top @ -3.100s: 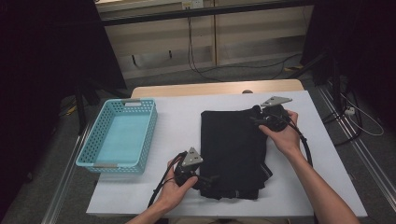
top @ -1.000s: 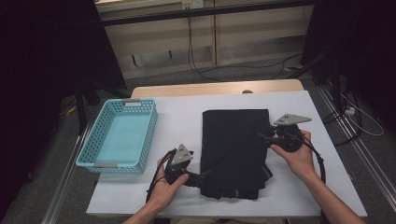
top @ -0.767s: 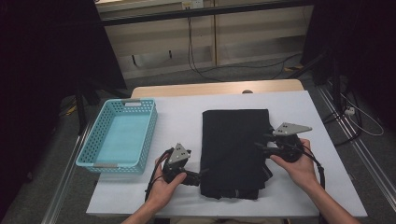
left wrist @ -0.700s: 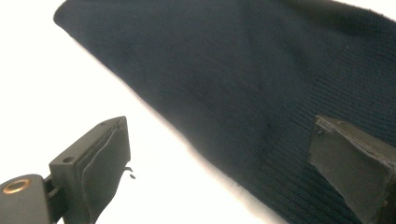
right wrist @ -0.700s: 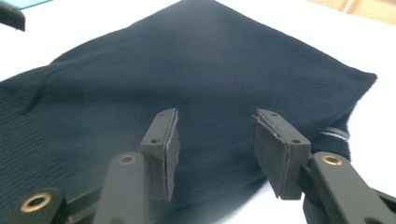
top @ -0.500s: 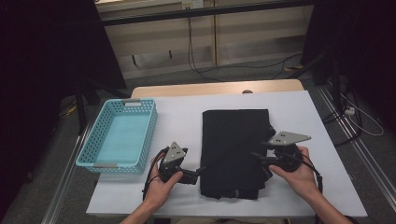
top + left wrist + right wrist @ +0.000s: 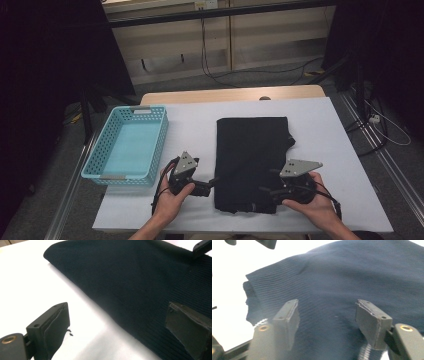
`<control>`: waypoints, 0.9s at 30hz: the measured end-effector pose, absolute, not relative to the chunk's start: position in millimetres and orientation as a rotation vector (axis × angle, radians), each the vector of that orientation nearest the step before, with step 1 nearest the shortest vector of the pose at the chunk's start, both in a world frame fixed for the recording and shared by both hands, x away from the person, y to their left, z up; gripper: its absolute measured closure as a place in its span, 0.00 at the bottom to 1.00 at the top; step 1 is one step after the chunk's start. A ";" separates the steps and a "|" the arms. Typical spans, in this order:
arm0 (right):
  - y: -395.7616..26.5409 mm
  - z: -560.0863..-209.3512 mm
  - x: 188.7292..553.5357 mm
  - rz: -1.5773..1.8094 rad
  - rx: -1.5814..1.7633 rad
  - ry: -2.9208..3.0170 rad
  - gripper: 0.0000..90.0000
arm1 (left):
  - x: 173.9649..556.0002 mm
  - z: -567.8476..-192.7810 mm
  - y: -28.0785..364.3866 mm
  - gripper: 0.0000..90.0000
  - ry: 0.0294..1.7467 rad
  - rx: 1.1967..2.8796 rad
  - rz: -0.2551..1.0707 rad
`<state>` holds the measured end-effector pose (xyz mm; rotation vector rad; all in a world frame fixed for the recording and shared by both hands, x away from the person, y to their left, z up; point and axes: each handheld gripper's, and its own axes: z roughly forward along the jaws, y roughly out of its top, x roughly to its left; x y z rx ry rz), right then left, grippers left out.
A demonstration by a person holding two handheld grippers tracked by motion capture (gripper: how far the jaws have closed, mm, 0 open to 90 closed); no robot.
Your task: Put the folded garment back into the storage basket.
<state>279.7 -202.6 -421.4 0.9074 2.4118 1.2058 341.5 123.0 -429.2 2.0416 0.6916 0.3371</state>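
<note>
Near edge: left gripper (image 7: pixel 212 184) released, one jaw over bare bench (image 7: pixel 200 125), the other over the left edge of the cloth (image 7: pixel 252 160), nothing clamped. Right gripper (image 7: pixel 267 191) also released, jaws just widened, poised over the near right corner of the cloth with ribbed knit showing between and beneath them, not pinched. Mid-bench: dark folded cloth lying flat, right of centre, a small flap sticking out on its right edge. Left of it, well apart: blue basket (image 7: pixel 160 145). Far edge: wooden strip, cables on the floor beyond.
</note>
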 end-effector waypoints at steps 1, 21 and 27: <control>-199.8 -421.9 279.6 1.206 0.893 2.430 0.35 | 341.4 -429.5 122.9 0.07 0.692 2.042 0.333; -161.4 -433.3 274.7 1.131 0.670 2.671 0.28 | 340.7 -432.5 125.0 0.07 0.681 2.073 0.337; -160.0 -436.6 269.6 1.070 0.577 2.712 0.31 | 341.7 -432.6 126.6 0.07 0.707 2.064 0.355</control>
